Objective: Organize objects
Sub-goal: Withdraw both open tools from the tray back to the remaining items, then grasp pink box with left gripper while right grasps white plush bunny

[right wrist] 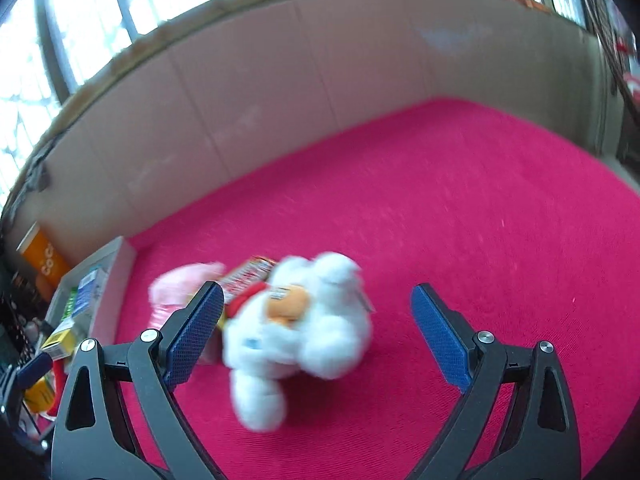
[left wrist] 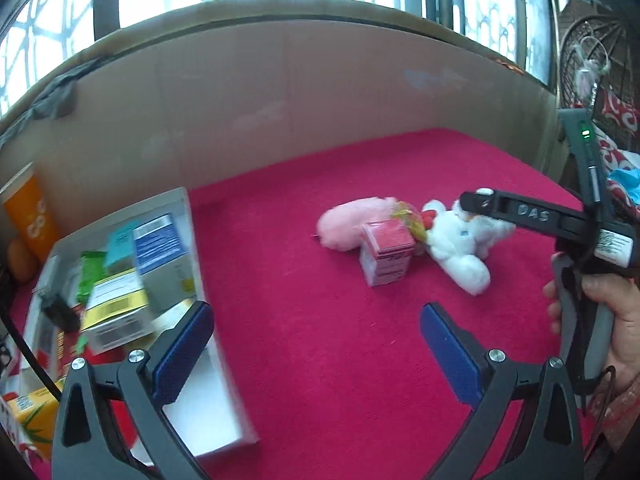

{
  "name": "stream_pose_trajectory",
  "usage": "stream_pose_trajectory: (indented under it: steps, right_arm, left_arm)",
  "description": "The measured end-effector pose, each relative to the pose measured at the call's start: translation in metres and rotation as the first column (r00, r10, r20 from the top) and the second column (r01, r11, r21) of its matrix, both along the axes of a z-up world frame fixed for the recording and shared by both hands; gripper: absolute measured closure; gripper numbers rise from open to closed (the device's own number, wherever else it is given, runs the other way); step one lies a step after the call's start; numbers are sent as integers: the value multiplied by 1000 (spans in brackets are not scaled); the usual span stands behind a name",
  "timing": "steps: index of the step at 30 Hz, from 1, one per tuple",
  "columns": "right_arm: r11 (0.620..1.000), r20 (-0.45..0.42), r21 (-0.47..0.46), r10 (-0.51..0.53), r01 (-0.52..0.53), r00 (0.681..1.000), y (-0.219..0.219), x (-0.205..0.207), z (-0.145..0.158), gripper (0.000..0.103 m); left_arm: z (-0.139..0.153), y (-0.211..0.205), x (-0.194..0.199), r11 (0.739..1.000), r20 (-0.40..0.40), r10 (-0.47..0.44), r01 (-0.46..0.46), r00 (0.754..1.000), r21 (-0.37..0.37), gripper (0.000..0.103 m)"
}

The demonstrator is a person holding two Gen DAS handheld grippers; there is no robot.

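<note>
Two grippers are ours to report, both with jaws spread wide and nothing between the blue pads. In the left wrist view, at nine o'clock, we see a white tray [left wrist: 188, 216] on the red cloth [left wrist: 320, 340], crowded with small cartons: a blue-and-white box [left wrist: 158, 240], a yellow-banded box [left wrist: 114, 308] and a green packet [left wrist: 88, 276]. Just beyond the tray, at about ten o'clock, an orange carton [left wrist: 28, 216] stands against the beige wall panel [left wrist: 280, 100]. Our left gripper [left wrist: 316, 348] hovers over bare cloth, its left pad over the tray's near edge. Near the centre, toward one o'clock, lies a cluster: a pink plush [left wrist: 348, 224], a pink box [left wrist: 386, 256] upright and touching it, and a white plush toy [left wrist: 460, 248] just beside the box. At three o'clock a hand [left wrist: 612, 312] holds the right gripper's handle, its black finger reaching over the white toy. In the right wrist view, blurred by motion, our right gripper [right wrist: 318, 332] frames the white plush toy [right wrist: 304, 336], which lies nearer the left pad, whether touching it we cannot tell; the right pad stands well apart.
</note>
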State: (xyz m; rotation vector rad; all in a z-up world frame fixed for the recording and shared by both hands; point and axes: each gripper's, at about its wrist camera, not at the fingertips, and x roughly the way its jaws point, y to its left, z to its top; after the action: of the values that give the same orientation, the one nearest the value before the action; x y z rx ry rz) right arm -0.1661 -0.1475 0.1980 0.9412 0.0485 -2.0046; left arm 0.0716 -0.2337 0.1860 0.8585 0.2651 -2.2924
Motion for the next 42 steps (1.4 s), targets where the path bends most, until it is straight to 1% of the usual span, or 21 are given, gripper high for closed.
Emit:
stream_pose_trajectory:
  steps: [2, 4, 6, 8, 9, 10, 11, 14, 16, 19, 20, 21, 22, 23, 24, 25, 28, 33, 35, 39, 42]
  right_arm:
    - [1000, 75, 15, 2, -3, 997, -4, -15, -14, 8]
    - [999, 139, 4, 32, -33, 990, -12, -22, -24, 8]
    - [999, 97, 14, 46, -47, 994, -19, -20, -21, 8]
    - [996, 96, 19, 87, -89, 992, -23, -15, -23, 9]
    - [995, 93, 21, 95, -97, 991, -21, -13, -24, 14]
    - [994, 99, 4, 109, -110, 989, -19, -13, -23, 37]
    - [991, 120, -26, 134, -132, 984, -15, -14, -22, 38]
    - [990, 141, -43, 138, -133, 980, 2, -15, -20, 42]
    - [992, 137, -37, 124, -120, 983, 16, -14, -18, 42]
    - [995, 167, -38, 94, -89, 981, 36, -19, -17, 43]
    - [996, 179, -40, 86, -80, 980, 44, -22, -17, 43]
    - [997, 191, -45, 72, -65, 979, 51, -26, -18, 43]
    - [997, 197, -49, 60, -52, 979, 57, -29, -19, 43]
    - [998, 195, -52, 57, -47, 979, 60, -31, -20, 43]
    - [997, 192, -58, 57, -47, 980, 64, -32, -22, 43]
    - [997, 186, -62, 59, -48, 981, 65, -30, -23, 43]
    - [998, 115, -41, 59, -54, 992, 58, -19, -22, 43]
    - [997, 124, -50, 62, -57, 990, 62, -23, -22, 43]
    - [997, 119, -48, 60, -55, 991, 56, -17, -24, 43]
    - [998, 83, -26, 57, -55, 995, 53, -12, -21, 43]
    - [998, 74, -20, 53, -52, 996, 52, -11, -20, 43]
  left_arm:
    - [-8, -5, -12, 1000, 6, -8, 8, 1000, 30, 0]
    - [-15, -11, -24, 999, 22, 5, -6, 1000, 52, 0]
    - [-21, -16, -36, 998, 35, 12, -14, 999, 65, 0]
    - [-25, -18, -45, 997, 42, 10, -14, 999, 76, 0]
    - [-27, -18, -50, 997, 43, 9, -12, 999, 77, 0]
    - [-28, -18, -55, 997, 45, 8, -11, 999, 74, 0]
    - [-29, -18, -60, 998, 49, 9, -12, 999, 69, 0]
    - [-33, -18, -70, 998, 63, 18, -21, 998, 55, 0]
    - [-35, -21, -75, 998, 66, 27, -30, 997, 55, 0]
    - [-38, -24, -84, 997, 75, 39, -45, 996, 69, 1]
    - [-40, -24, -87, 996, 81, 43, -49, 996, 72, 5]
    - [-41, -23, -90, 996, 85, 46, -52, 995, 72, 21]
    - [-43, -23, -92, 996, 92, 50, -57, 995, 74, 43]
    - [-46, -25, -95, 994, 100, 54, -63, 994, 84, 51]
    - [-50, -28, -96, 992, 100, 57, -68, 993, 111, 65]
    - [-52, -31, -95, 988, 98, 62, -75, 993, 135, 69]
    - [-47, -32, -88, 986, 39, 51, -56, 998, 158, 72]
    - [-37, -20, -66, 989, -41, 51, -45, 998, 141, 72]
    - [-35, -11, -55, 989, -63, 48, -38, 997, 141, 72]
    - [-34, 3, -36, 988, -88, 43, -29, 995, 151, 72]
    - [-35, 12, -25, 989, -84, 43, -31, 996, 142, 72]
